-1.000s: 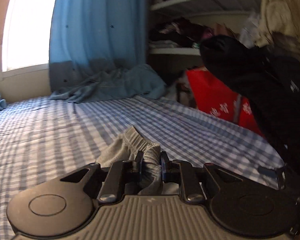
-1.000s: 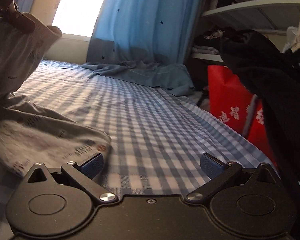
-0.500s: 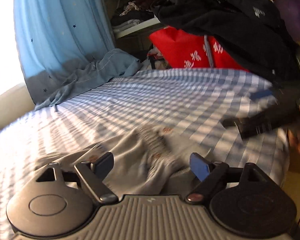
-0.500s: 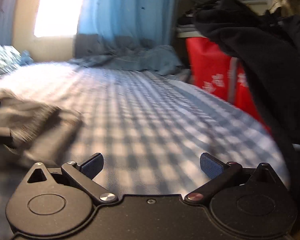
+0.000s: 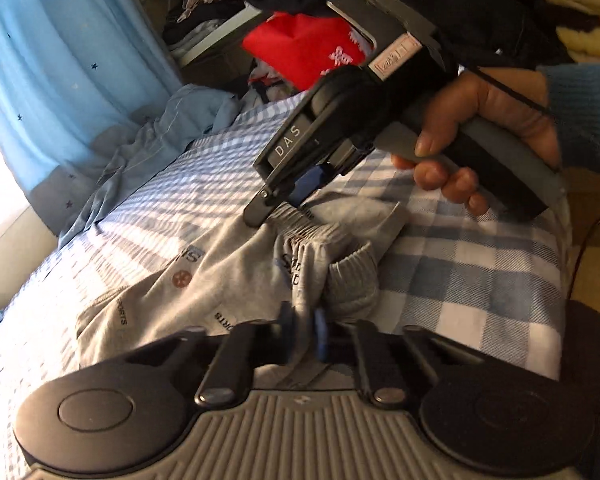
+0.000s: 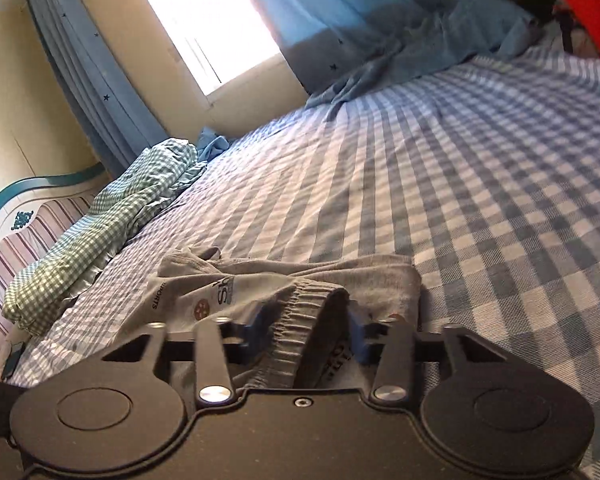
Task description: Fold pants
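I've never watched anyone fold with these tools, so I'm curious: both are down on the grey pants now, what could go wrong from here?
1. The right hand-held gripper is closing on the bunched elastic waistband; it may catch only one layer, so the pants sag when lifted.
2. The left hand-held gripper is shut on a thin pinch of fabric beside the ribbed cuff; that could slip out.
3. The pants lie crumpled on the checked bedsheet, so creases may get folded in.

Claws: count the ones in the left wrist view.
2. The left claw is at the bottom, shut on the pants; the right claw, closing, is above at the waistband.
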